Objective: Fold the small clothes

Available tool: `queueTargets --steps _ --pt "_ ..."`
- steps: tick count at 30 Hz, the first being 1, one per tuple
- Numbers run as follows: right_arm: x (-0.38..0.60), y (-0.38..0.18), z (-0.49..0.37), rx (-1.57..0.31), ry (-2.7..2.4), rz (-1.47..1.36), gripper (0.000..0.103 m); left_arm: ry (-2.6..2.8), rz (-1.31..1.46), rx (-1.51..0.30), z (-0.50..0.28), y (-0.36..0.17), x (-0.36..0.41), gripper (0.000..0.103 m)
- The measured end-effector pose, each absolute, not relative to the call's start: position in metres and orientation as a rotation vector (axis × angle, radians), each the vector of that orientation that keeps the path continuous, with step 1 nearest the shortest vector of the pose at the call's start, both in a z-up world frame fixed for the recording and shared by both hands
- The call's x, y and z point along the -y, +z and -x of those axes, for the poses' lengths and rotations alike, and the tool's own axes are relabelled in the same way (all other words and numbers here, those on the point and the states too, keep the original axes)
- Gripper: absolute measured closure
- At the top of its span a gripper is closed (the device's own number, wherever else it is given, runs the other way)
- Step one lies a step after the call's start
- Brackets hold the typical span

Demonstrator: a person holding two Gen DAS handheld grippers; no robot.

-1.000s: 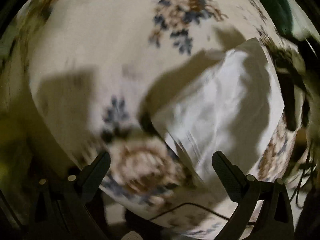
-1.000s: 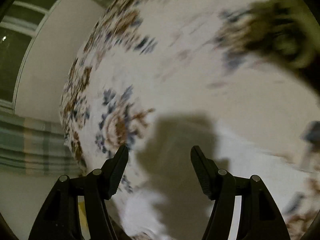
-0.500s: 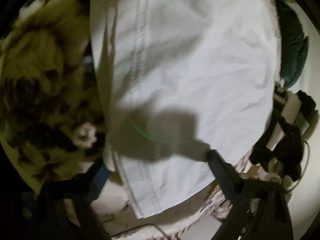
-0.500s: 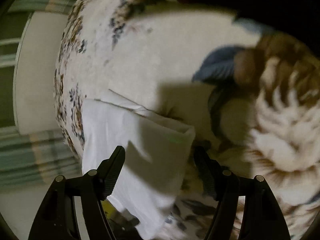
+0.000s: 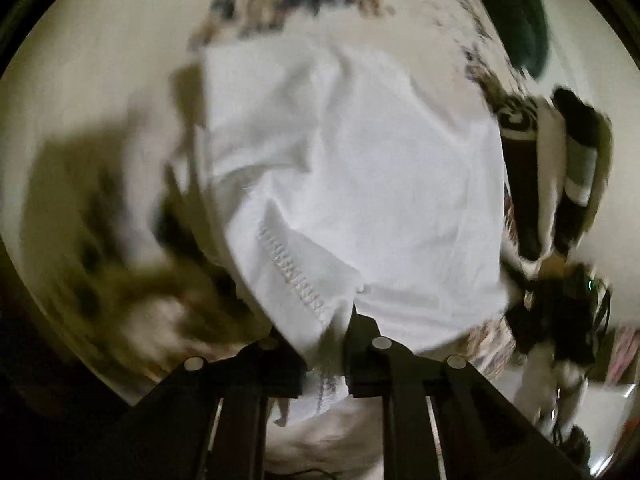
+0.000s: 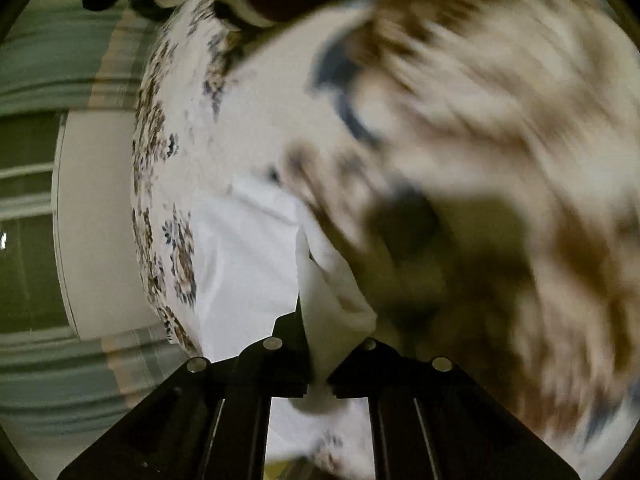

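Note:
A white garment (image 5: pixel 360 160) with a stitched hem lies on a floral bedspread (image 5: pixel 100 80). In the left wrist view the left gripper (image 5: pixel 326 330) is at the garment's near hem; its jaws are closing, and a fold of the white fabric is pinched between them. In the right wrist view the right gripper (image 6: pixel 326 340) is shut on another edge of the same white garment (image 6: pixel 248 260), which bunches up between the fingers. The bedspread (image 6: pixel 480 120) to the right of it is blurred by motion.
A dark green item (image 5: pixel 516 20) lies at the far right of the bed. Black-and-white things (image 5: pixel 560 160) and dark cables (image 5: pixel 560 312) sit past the bed's right side. The bed's edge (image 6: pixel 148 200), a pale wall and a plaid curtain (image 6: pixel 40 60) show on the left.
Both grippers came down to the white garment and closed on its edges. The views swung from bare bedspread to the cloth, and the right gripper rolled.

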State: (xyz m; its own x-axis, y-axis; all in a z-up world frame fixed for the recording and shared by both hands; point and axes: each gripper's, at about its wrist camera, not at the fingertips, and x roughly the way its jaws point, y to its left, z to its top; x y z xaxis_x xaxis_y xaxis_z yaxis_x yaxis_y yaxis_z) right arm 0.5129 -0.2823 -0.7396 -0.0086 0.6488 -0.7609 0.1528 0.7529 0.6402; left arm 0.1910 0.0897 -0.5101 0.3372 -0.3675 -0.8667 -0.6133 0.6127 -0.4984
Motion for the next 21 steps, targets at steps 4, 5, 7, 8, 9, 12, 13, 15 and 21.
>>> queueTargets --steps 4,5,7,8,9,12,13,15,21 --pt "0.295 -0.75 -0.445 -1.657 0.387 -0.675 0.095 0.099 0.824 -1.371 -0.197 -0.522 -0.11 0.086" --pt "0.296 -0.754 -0.436 -1.69 0.387 -0.658 0.091 0.094 0.827 -1.386 -0.194 -0.527 -0.113 0.082" --pt "0.3 -0.752 -0.433 -1.708 0.374 -0.599 0.085 0.142 0.829 -1.407 -0.181 -0.532 -0.119 0.067" --pt "0.301 -0.744 -0.439 -1.686 0.373 -0.538 0.077 0.172 0.841 -1.406 -0.174 -0.531 -0.121 0.053" --pt "0.301 -0.733 -0.448 -1.646 0.375 -0.475 0.07 0.189 0.862 -1.392 -0.172 -0.53 -0.121 0.048" --pt "0.286 -0.702 -0.477 -1.514 0.446 -0.355 0.055 0.262 0.928 -1.297 -0.16 -0.52 -0.129 0.043" --pt "0.271 -0.696 -0.49 -1.491 0.491 -0.3 0.055 0.278 0.941 -1.265 -0.164 -0.52 -0.131 0.043" --pt "0.245 -0.692 -0.513 -1.466 0.542 -0.25 0.055 0.3 0.958 -1.229 -0.178 -0.521 -0.134 0.043" --pt "0.175 -0.719 -0.573 -1.492 0.619 -0.146 0.073 0.313 0.923 -1.188 -0.255 -0.536 -0.14 0.043"
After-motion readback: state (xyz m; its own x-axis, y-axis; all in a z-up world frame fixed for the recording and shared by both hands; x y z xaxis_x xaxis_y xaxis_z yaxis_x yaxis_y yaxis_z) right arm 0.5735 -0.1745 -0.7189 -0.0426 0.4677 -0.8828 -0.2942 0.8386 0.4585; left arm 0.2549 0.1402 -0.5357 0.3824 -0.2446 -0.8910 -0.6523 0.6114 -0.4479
